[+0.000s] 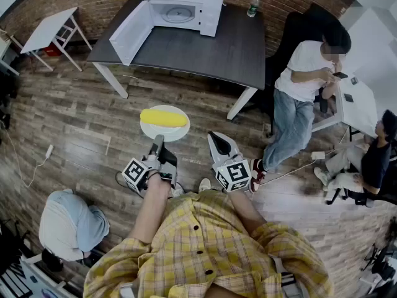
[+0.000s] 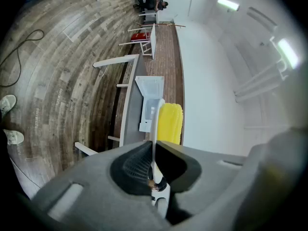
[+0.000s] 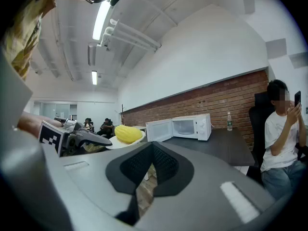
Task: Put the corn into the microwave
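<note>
Head view: a person in a yellow plaid shirt holds both grippers out over a wooden floor. The left gripper (image 1: 158, 141) has its jaws clenched on the near rim of a white plate (image 1: 151, 130), carried level above the floor. The corn (image 1: 164, 117), a yellow cob, lies across that plate. The right gripper (image 1: 213, 135) is just beside the plate, apart from it. Farther ahead, a white microwave (image 1: 186, 8) with its door swung open sits on a dark bench (image 1: 186, 51), and a bottle (image 1: 254, 5) stands near the bench's far edge. A seated person (image 1: 304, 85) looks at a phone to the right.

Left gripper view: the jaws pinch the plate's thin edge, the corn just past them, and the open microwave lies beyond.

Right gripper view: the jaws are pressed together with nothing between them. The plate and corn are ahead to the left, the microwave farther off.
</note>
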`<state>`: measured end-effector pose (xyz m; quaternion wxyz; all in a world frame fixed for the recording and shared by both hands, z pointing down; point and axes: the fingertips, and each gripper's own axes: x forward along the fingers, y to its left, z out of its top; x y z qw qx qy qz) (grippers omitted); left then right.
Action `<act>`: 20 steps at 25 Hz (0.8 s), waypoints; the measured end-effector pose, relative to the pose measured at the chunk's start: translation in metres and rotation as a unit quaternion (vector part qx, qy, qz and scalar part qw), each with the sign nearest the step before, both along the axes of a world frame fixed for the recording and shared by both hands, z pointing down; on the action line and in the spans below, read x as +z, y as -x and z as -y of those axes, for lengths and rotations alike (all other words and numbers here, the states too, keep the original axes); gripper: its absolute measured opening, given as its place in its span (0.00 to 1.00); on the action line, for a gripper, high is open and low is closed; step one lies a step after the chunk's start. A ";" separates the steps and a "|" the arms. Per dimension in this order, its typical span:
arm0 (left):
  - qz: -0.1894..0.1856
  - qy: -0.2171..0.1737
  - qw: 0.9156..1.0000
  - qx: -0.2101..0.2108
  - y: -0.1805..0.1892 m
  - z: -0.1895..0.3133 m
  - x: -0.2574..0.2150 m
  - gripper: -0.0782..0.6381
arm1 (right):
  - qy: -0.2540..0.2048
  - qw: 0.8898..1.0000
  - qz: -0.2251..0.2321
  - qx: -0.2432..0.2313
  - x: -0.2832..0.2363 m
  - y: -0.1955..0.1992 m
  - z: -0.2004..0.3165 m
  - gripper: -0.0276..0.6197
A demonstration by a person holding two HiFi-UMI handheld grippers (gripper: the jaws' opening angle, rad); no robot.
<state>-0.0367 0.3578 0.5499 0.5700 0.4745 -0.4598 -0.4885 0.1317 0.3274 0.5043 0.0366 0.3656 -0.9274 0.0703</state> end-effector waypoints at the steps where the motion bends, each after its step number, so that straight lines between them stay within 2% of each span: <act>1: 0.002 0.000 1.000 0.001 0.000 0.000 0.000 0.13 | 0.000 1.000 -0.001 -0.001 0.000 0.001 0.000 0.05; 14: 0.005 -0.014 1.000 -0.008 -0.009 0.003 -0.005 0.13 | -0.010 1.000 0.013 -0.026 -0.006 -0.003 0.005 0.05; 20: 0.009 -0.021 1.000 -0.014 -0.029 0.010 -0.009 0.13 | -0.009 0.999 0.017 -0.039 -0.003 -0.019 0.014 0.05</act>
